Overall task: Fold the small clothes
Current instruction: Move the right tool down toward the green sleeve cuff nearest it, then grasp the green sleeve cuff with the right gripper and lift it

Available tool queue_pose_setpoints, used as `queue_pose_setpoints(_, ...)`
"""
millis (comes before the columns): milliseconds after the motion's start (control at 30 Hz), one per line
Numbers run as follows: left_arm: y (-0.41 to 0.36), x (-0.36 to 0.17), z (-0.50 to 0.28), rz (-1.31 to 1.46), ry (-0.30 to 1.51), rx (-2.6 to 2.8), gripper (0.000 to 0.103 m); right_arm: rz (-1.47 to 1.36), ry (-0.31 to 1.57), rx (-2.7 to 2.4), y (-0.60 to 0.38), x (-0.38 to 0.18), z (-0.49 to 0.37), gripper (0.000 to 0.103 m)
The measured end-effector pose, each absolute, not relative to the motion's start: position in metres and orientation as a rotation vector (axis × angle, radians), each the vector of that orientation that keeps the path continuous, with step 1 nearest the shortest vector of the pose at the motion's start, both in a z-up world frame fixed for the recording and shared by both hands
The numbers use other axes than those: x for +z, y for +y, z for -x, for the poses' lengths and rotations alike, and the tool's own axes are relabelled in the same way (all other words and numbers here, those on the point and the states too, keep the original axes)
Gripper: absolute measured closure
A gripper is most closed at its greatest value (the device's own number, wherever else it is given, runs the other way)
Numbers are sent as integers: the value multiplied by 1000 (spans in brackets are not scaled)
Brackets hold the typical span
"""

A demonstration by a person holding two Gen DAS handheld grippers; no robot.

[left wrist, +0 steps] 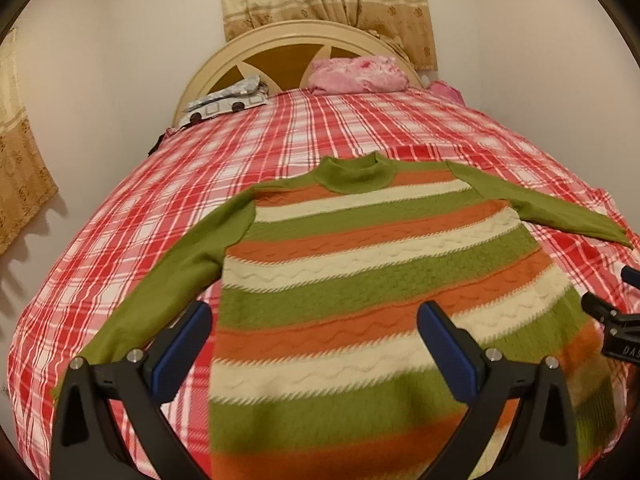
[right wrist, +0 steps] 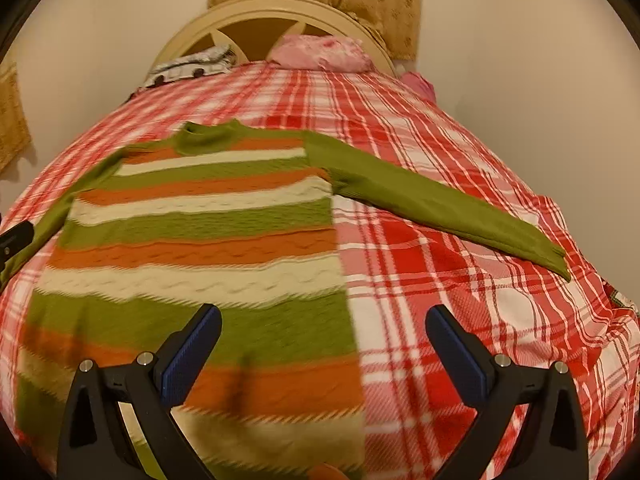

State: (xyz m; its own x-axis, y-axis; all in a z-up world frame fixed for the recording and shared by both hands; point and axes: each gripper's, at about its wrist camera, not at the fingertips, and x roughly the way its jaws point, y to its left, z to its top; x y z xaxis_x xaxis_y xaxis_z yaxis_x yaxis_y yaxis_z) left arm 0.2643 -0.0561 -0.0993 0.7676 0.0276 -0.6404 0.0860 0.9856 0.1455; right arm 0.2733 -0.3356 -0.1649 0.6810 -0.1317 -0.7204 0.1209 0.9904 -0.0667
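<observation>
A striped sweater (left wrist: 360, 280) in green, orange and cream lies flat on the bed, collar toward the headboard, both green sleeves spread out. It also shows in the right wrist view (right wrist: 208, 240). My left gripper (left wrist: 316, 320) is open and empty above the sweater's lower body. My right gripper (right wrist: 324, 324) is open and empty above the sweater's right edge near the hem. The right sleeve (right wrist: 440, 204) stretches out to the right. The right gripper's tip shows in the left wrist view (left wrist: 612, 316).
The bed has a red and white plaid sheet (left wrist: 320, 128). A pink pillow (left wrist: 356, 72) and a grey patterned bundle (left wrist: 228, 100) lie by the cream headboard (left wrist: 280, 36). Walls and curtains stand around the bed.
</observation>
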Motion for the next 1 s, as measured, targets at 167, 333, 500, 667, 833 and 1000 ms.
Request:
queue_pose_setpoints(167,-67,-107,-289,-194,691,-25,0,-1,841,-187,-371,-175,-293,1)
queue_pose_setpoints(333,-76,-121,-307,-222,679,-17,0,-43,830,-240,-422,-177,-307,1)
queue_pose_setpoints(500,-76,-138,-328,-219,716,-13,0,-65,817,-319,-477,-176,-318,1)
queue_pose_setpoints(667,-75,-146,-332,-212,727,-12,0,-130,801,-450,-551,-172,-322,1)
queue_pose_setpoints(833,-74,-151,-339,-198,740,-4,0,-249,817,-558,-621,-178,-323,6)
queue_pose_setpoints(1000,-70,-154,-342,-173,753,-4,0,-297,843,-614,-662,-187,-327,24)
